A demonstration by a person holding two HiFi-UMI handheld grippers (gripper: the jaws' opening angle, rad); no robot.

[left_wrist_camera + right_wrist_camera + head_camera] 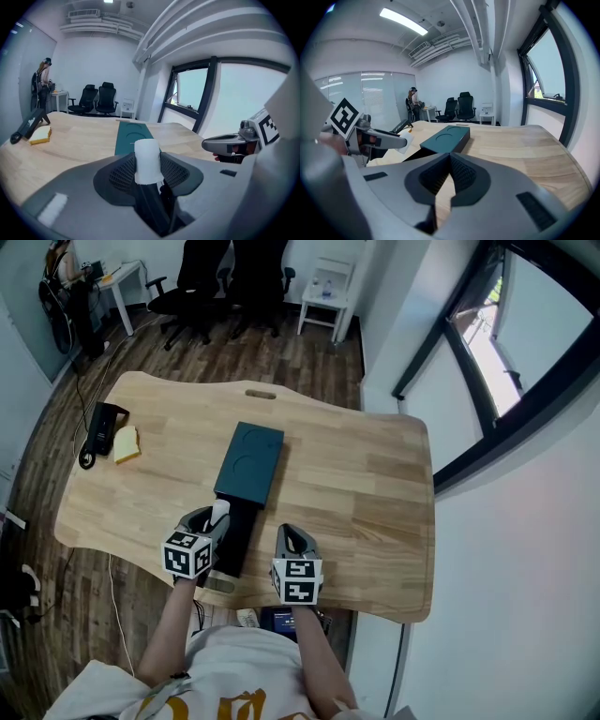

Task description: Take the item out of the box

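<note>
"Left gripper (147,165) is clamped on the white item (147,159), right at the edge of the black tray (234,535) that sticks out of the teal box (250,460) on the person's side."

"So this is the lift-out?"

"I'd say so. Next it needs raising clear of the tray, then setting down on bare table (361,484)."

"And the right gripper (449,171)?"

"Jaws pressed together, nothing in them, near the tray's right side."

"Anything else inside?"

"Too dark to tell."
</note>
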